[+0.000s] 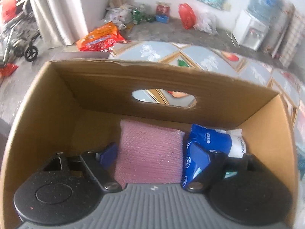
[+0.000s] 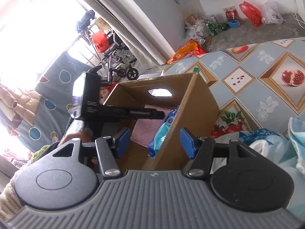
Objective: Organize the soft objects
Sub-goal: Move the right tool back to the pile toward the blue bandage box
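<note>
A brown cardboard box stands on the patterned tablecloth. On its floor lies a pink knitted pad, with a blue printed packet leaning against its right side. My left gripper reaches down into the box and stands open. The pink pad lies between its blue pads without being pinched. My right gripper is open just outside the box, facing its near corner. The packet shows behind that edge. The left tool's black body hangs over the box, held by a hand.
A heap of blue and white cloth lies on the tablecloth to the right of the box. Beyond the table, the floor holds an orange pack, a red bag, a water dispenser and a wheelchair.
</note>
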### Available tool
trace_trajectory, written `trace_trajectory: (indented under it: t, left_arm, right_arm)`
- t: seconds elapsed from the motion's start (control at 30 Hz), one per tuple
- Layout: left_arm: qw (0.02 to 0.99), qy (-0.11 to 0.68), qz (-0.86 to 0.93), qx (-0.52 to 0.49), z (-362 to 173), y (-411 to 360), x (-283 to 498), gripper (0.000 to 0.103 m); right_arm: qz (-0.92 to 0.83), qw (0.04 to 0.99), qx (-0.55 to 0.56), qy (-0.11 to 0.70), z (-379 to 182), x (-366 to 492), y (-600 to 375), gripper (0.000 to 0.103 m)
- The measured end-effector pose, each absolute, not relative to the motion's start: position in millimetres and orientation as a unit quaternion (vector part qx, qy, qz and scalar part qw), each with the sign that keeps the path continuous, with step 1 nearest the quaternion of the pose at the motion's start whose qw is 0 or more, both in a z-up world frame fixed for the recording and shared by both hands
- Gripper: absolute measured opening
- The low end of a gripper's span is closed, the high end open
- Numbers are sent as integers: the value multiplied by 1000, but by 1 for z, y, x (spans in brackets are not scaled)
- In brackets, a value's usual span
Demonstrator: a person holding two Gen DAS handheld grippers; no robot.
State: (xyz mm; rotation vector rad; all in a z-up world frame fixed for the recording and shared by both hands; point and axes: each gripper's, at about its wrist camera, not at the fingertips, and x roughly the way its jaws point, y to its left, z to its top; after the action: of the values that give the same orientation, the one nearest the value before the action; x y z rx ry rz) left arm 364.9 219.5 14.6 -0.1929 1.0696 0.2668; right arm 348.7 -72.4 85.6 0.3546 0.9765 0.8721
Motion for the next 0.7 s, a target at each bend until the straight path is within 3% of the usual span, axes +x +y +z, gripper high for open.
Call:
trace_trajectory:
  t: [0.33,0.53,0.7]
  left_arm:
    - [889,419,170,-68,81,188,296,89]
    - [925,359,116,-54,126,135,259,93]
    - [935,352,26,-22,138,72,246,94]
  right_arm:
    - [393,798,168,424,97,315,-99,61]
    - [385,809,175,408,113,286,-137,68]
    - [347,830,200,388,130,254,-204,73]
